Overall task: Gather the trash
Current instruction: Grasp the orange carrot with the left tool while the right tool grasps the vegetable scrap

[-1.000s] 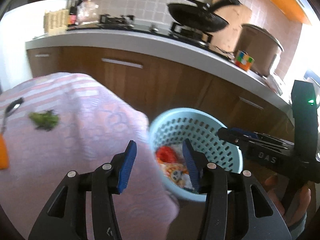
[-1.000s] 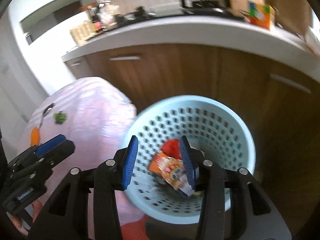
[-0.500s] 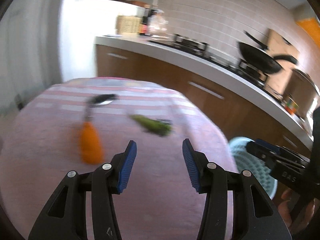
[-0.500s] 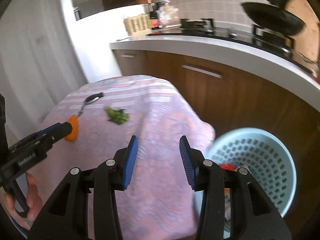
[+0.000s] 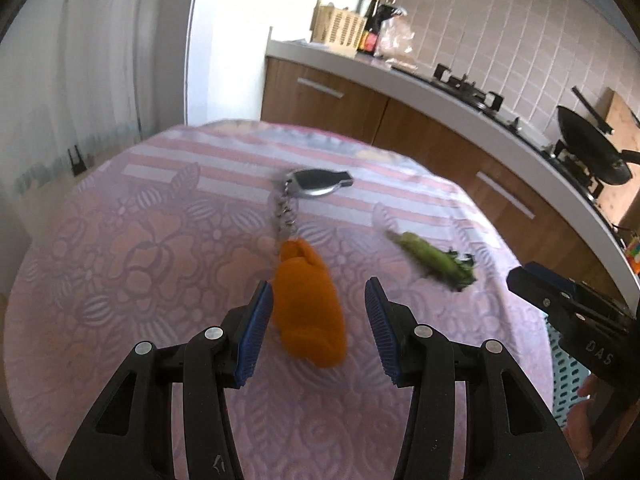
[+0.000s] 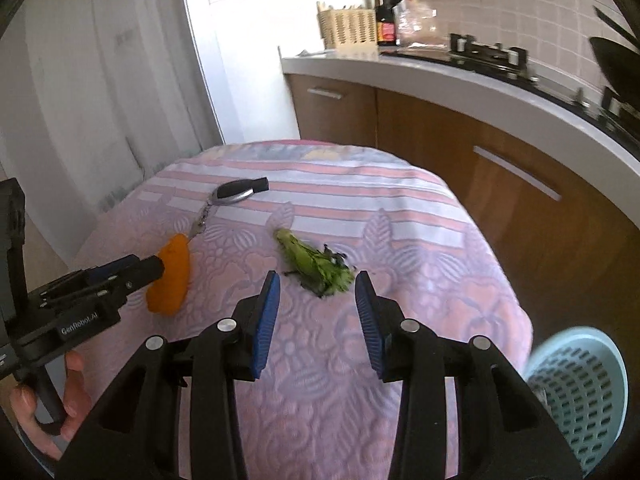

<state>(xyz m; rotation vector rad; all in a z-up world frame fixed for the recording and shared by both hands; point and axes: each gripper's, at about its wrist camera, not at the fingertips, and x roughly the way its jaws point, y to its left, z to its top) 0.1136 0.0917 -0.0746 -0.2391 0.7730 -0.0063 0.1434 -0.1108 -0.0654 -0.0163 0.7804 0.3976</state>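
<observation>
Pink, flower-embossed cloth covers the round desk [image 6: 400, 248], and three things lie on it: a limp green vegetable scrap [image 6: 316, 266], a smooth orange keyring charm [image 5: 310, 308] and, chained to it, a glossy black-and-silver car key [image 5: 318, 182].

The right tongs [image 6: 317, 316] stand wide and empty, with the leafy end of the scrap just ahead of their blue ribbed pads. The left tongs [image 5: 318, 330] are equally wide and empty, and the orange charm sits between their tips, seemingly close against the left pad.

The scrap looks like the only trash on the desk; the key and charm probably do not belong in the bin. The main risk is the left tongs closing on the charm and dragging the key along by its chain. For the right tongs, the scrap is soft and ragged, with a firmer pale stalk and a frayed dark end, so a pinch at the leaves may tear it or catch a fold of cloth.

A pale blue perforated plastic basket [image 6: 576, 392] stands on the floor beside the desk, to the right, well apart from the scrap.
</observation>
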